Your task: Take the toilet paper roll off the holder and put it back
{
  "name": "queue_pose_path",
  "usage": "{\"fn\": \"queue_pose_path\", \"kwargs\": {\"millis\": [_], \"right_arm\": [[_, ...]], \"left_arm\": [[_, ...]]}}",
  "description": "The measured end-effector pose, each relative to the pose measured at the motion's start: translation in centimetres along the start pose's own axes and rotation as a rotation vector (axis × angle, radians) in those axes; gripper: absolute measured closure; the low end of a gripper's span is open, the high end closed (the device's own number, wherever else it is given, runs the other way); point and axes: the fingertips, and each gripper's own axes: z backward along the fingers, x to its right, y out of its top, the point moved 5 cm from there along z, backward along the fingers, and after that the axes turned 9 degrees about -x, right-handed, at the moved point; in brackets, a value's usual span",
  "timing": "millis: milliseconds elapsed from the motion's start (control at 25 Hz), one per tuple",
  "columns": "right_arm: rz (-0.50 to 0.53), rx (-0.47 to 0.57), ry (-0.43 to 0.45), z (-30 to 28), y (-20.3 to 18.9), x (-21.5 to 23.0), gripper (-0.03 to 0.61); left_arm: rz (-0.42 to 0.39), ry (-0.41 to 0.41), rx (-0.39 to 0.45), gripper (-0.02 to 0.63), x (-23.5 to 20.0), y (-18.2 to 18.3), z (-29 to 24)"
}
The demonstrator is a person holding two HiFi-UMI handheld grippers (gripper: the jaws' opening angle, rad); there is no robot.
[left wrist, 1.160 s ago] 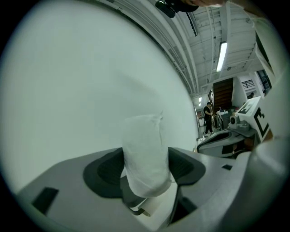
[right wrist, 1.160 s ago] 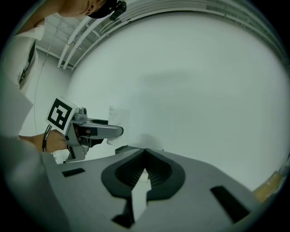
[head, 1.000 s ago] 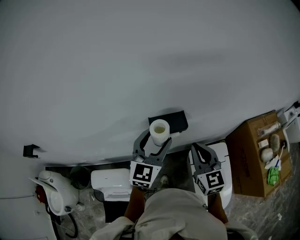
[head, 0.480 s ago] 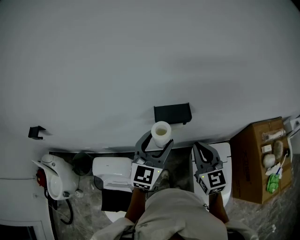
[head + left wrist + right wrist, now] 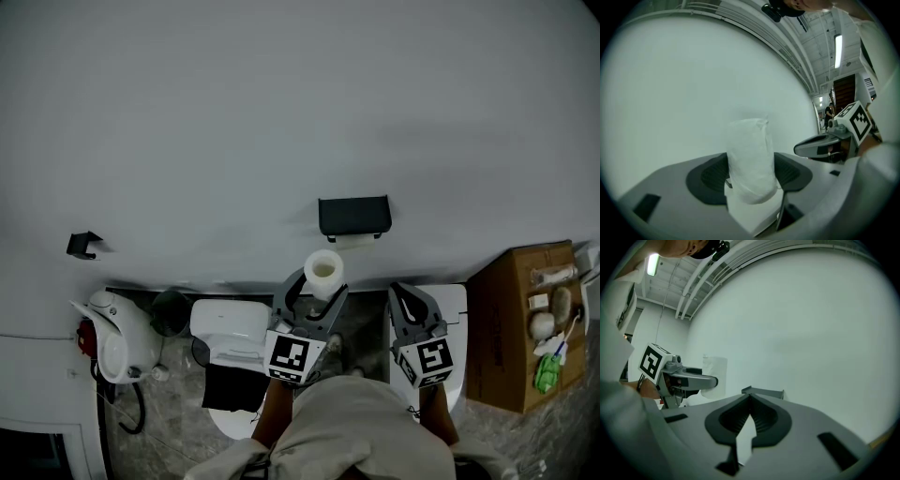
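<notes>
my L gripper (image 5: 313,285) clamped on roll (image 5: 323,272), mid-frame, just below holder (image 5: 353,217) | R gripper (image 5: 399,292) jaws together, empty | roll's off holder; put-back still to do, I reckon

- Toilet paper roll (image 5: 324,270): a second ago it overlapped the lower edge of the black holder (image 5: 354,216) on the wall. It now sits clear of the holder, below it and to its left, with bare wall between the two.
- Left tongs (image 5: 317,284): drawn back from the wall, carrying the roll away.
- Head view: the holder has climbed higher in frame, and more floor shows beneath.
</notes>
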Motion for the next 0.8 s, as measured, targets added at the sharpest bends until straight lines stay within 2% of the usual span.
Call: {"fn": "queue_pose_path", "kwargs": {"millis": [800], "right_arm": [[0.007, 0.006, 0.025, -0.4, 0.1, -0.9, 0.581]], "left_arm": [[0.009, 0.014, -0.013, 0.307, -0.1, -0.5, 1.1]]}}
